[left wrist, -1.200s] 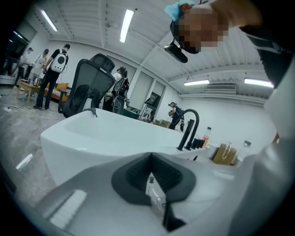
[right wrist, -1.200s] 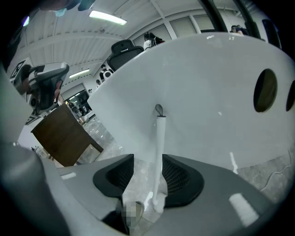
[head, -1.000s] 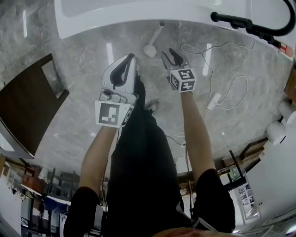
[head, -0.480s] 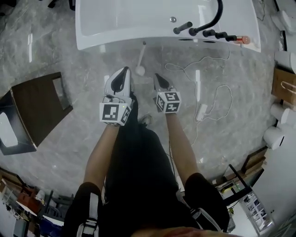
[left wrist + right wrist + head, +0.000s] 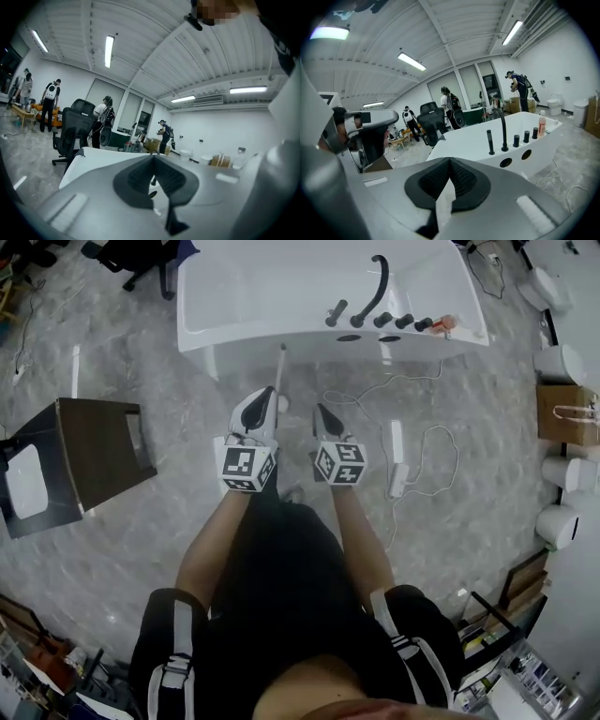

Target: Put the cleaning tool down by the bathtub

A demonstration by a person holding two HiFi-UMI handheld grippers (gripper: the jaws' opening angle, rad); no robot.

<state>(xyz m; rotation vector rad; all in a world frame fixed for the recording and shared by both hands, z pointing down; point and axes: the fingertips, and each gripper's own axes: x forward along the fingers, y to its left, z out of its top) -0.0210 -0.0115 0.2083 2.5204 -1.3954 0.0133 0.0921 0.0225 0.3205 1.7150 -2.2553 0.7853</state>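
The cleaning tool (image 5: 281, 367) lay on the floor (image 5: 169, 521) right at the foot of the bathtub (image 5: 281, 296), its long white handle running up toward the tub wall and its round head nearest me. That is where the job wanted it (beside the tub, not in it), so I judged the putting-down done. Whether the handle's far end leaned on the tub or only stopped short of it, I could not tell from above.

My right claw (image 5: 318, 409) was pinched fully together on nothing, and my left claw (image 5: 270, 393) was likewise closed and empty. Both were held side by side in front of me, near the tool's head but clear of it. With nothing left to carry, there was no reason to keep either one spread.

Compared with a second before, a good deal had changed. Then my right claw stood spread wide just beside the tool's head, low over the floor, and only the tub's edge showed. Now it had snapped closed, I had straightened up, and the whole tub with its black tap (image 5: 378, 282) was in sight. The tool itself had stayed put by the tub, as had the white cable (image 5: 412, 442) to my right.
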